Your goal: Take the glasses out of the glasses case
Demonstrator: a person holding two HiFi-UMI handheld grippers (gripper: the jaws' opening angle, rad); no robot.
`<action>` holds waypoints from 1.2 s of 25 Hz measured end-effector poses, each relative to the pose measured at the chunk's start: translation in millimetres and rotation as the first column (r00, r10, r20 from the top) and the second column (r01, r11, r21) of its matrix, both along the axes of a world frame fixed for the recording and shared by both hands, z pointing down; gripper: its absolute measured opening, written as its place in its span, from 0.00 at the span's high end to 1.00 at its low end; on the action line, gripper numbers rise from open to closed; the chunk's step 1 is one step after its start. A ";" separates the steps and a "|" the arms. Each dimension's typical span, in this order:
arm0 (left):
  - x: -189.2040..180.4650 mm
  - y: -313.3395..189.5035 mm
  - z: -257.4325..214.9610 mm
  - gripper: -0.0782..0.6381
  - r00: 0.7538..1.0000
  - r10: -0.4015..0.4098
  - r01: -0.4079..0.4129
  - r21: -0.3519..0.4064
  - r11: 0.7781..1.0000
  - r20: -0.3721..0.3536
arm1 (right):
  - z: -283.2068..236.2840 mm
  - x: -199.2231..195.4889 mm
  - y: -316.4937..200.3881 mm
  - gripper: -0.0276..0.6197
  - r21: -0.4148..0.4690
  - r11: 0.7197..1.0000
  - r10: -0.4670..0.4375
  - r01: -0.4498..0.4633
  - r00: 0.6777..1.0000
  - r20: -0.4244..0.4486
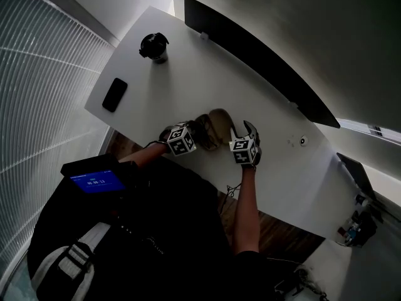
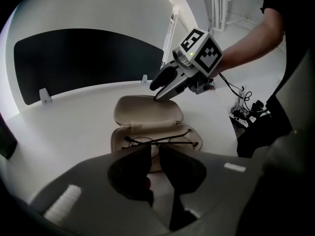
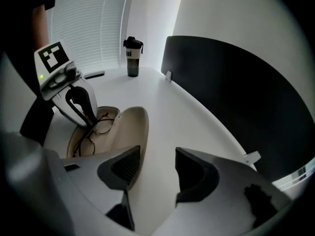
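The left hand-held gripper (image 2: pixel 154 149) has its jaws drawn almost together, their tips closed on the thin wire frame of the glasses (image 2: pixel 162 141) near the middle, between the two lenses. The glasses lie in the lower half of the glasses case (image 2: pixel 147 111), straight ahead of this hand-held gripper, one side arm crossing above the lenses. The beige case is wide open and rests flat on the white table (image 1: pixel 188 74), its lid folded back on the far side of the hinge. At the far edge of that lid is the right hand-held gripper (image 2: pixel 156 91), its fingertips at or just above the rim; whether they touch it cannot be told. In its own view the right hand-held gripper (image 3: pixel 157 156) has its jaws well apart with only bare table between them, and the lid lies just beside its left jaw. Beyond the lid the left hand-held gripper (image 3: pixel 91 119) reaches down into the case onto the glasses (image 3: pixel 96 129). Farther off from both, a long black panel (image 1: pixel 263 61) stands along the table's far edge. Well away to the left of the left hand-held gripper, a dark bottle (image 1: pixel 154 46) stands upright and a black phone (image 1: pixel 114 94) lies flat near the table's edge
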State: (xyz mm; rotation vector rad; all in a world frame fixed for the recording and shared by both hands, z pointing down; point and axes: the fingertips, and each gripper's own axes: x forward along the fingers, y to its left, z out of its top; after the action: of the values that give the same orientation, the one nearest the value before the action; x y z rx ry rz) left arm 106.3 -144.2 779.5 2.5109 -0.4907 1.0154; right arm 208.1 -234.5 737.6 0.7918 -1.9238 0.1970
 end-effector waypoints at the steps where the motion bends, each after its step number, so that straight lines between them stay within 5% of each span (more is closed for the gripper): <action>1: 0.3 0.0 -1.1 0.80 1.000 -0.003 0.003 -0.003 1.000 -0.001 | -3.7 -1.2 1.8 0.60 0.007 1.000 0.007 -0.007 1.000 0.005; 10: 4.8 6.0 -10.6 0.79 0.999 -0.011 0.012 0.011 1.000 -0.039 | -76.5 -56.0 52.3 0.60 0.162 0.979 -0.111 0.126 0.989 -0.096; 14: 5.8 5.8 -16.0 0.79 0.998 -0.026 0.027 0.021 0.999 -0.062 | -52.5 -96.3 79.7 0.60 -0.007 0.982 -0.187 0.187 0.982 -0.029; 19: 2.9 11.5 -9.6 0.78 0.998 -0.036 0.036 -0.011 0.999 -0.051 | 2.4 -101.5 84.2 0.60 -0.224 0.957 -0.201 0.185 0.978 -0.050; 24: -0.7 13.7 -7.3 0.79 0.999 -0.026 0.026 -0.006 1.000 -0.034 | 9.4 -110.5 79.1 0.64 -0.269 0.944 -0.210 0.193 0.977 -0.039; 28: -4.8 16.0 -7.9 0.78 1.000 0.004 -0.004 -0.001 1.000 -0.029 | 13.4 -117.0 81.0 0.81 -0.276 0.942 -0.204 0.190 0.979 -0.022; 30: -5.1 18.6 -8.0 0.78 0.999 0.016 -0.017 -0.002 1.000 -0.030 | 14.1 -119.4 83.4 0.82 -0.294 0.940 -0.180 0.173 0.984 0.003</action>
State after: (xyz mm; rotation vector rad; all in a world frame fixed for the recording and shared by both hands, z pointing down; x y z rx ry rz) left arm 101.2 -125.6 771.6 2.5282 -0.4604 0.9826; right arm 88.7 -151.1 751.6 0.4193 -1.8751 0.3518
